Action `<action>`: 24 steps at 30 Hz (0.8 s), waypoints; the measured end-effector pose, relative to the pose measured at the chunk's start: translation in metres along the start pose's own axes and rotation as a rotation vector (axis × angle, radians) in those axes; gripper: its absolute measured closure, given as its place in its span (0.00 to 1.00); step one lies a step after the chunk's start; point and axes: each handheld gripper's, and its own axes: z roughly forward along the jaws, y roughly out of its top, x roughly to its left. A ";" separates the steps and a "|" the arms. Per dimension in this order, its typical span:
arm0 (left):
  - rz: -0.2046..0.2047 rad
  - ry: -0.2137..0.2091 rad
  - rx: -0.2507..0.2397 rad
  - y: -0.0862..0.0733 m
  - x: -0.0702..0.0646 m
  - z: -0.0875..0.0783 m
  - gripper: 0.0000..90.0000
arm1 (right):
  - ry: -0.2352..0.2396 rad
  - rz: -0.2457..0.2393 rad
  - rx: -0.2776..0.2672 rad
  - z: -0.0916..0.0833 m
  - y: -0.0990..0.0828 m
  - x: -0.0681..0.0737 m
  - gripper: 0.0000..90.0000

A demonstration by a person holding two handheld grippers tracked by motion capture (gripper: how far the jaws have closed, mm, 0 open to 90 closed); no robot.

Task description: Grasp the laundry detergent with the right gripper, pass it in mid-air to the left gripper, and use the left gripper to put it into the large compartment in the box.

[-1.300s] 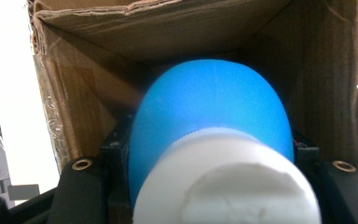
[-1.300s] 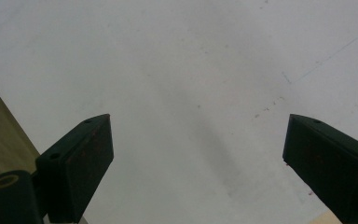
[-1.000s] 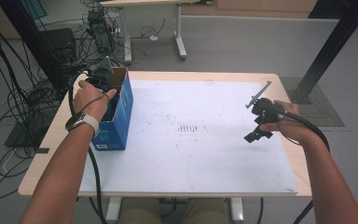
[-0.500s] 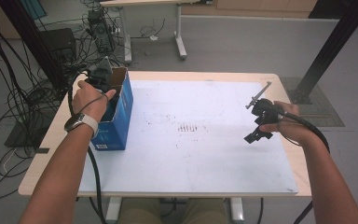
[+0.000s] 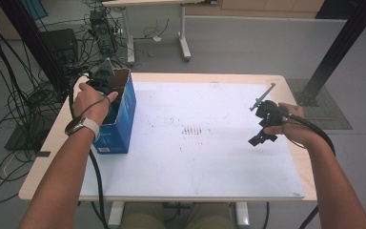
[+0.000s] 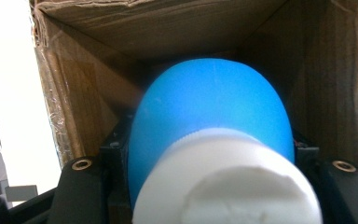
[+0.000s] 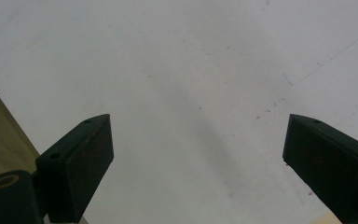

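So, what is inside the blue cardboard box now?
Inside the blue cardboard box the left tongs are shut on a blue bottle with a white cap. The bottle covers the bottom of the box, so anything below it cannot be seen.

Smooth matt blue plastic bottle (image 6: 209, 112), rough brown cardboard box (image 6: 88, 112), matt white tabletop (image 5: 209, 157)

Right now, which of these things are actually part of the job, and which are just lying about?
Part of the job:
- blue bottle with white cap, clamped in the left tool
- cardboard box that the bottle is inside

Just lying about:
- right tool, open above bare table
- cables on the floor
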 end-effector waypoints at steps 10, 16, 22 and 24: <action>0.003 0.004 0.000 0.000 -0.001 0.000 0.42 | -0.001 -0.004 0.000 0.000 0.001 0.000 0.09; 0.003 0.005 0.000 0.000 -0.001 0.000 0.42 | -0.002 0.001 0.000 0.000 -0.001 0.000 0.09; 0.004 0.005 -0.001 0.000 -0.001 0.000 0.42 | -0.002 -0.001 0.000 0.000 -0.001 -0.001 0.09; 0.003 0.005 -0.001 0.000 -0.001 0.001 0.42 | -0.003 -0.001 0.003 -0.001 -0.001 -0.001 0.09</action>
